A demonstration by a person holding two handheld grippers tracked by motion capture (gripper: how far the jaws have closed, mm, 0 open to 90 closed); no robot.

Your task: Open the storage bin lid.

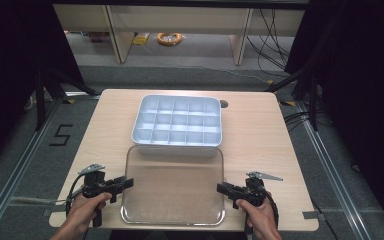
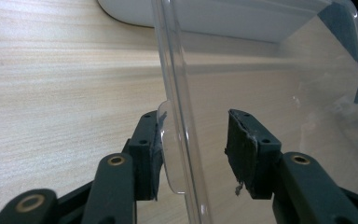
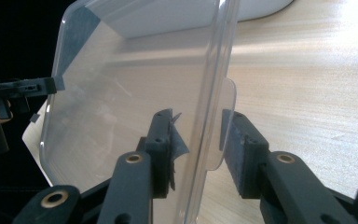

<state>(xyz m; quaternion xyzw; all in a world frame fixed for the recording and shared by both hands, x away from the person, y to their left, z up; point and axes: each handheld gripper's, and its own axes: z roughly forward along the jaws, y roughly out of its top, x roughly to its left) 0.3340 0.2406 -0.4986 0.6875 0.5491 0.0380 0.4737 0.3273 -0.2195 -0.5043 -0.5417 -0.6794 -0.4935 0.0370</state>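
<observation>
Both grippers look just loosened off the clear lid [image 1: 173, 185] at lower centre: left gripper [image 2: 193, 154] and right gripper [image 3: 198, 149] straddle its side rims, slightly open, not pinching. Next move: back away.

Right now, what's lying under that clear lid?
Through the clear lid you see bare wooden table; nothing else shows beneath it. It lies in front of the white tray, whose compartments look empty. Glare blurs part of the lid's surface.
</observation>
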